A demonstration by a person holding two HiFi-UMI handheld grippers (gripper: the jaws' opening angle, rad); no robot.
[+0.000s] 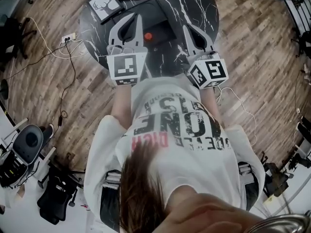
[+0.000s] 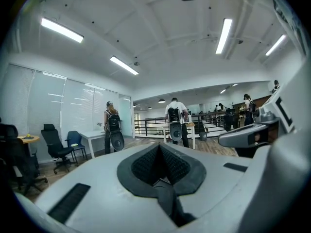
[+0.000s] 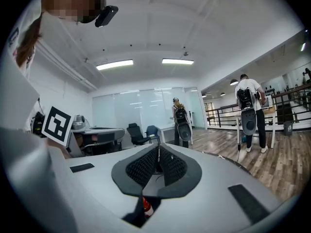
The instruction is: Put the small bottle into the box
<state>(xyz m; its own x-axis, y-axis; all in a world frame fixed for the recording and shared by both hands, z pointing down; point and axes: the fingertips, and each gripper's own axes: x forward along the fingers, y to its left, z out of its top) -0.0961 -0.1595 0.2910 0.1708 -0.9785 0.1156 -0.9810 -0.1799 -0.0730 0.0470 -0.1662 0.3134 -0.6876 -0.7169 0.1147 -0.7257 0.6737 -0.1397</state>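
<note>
The person holds both grippers out in front of the chest, side by side and about level, pointing away from the body over a round black marble table. The bare forearms run back under a white T-shirt.

The left gripper has its jaws pressed together with nothing between them. The right gripper is likewise closed and empty.

The small bottle, seen as a red-orange spot, sits on the table between the two grippers, at the edge of a dark box. Whether it lies inside cannot be told.

The shirt print, seen upside down, shows "ONE" in large letters; the rest is unreadable. A card with an antler drawing lies at the table's far left.
</note>
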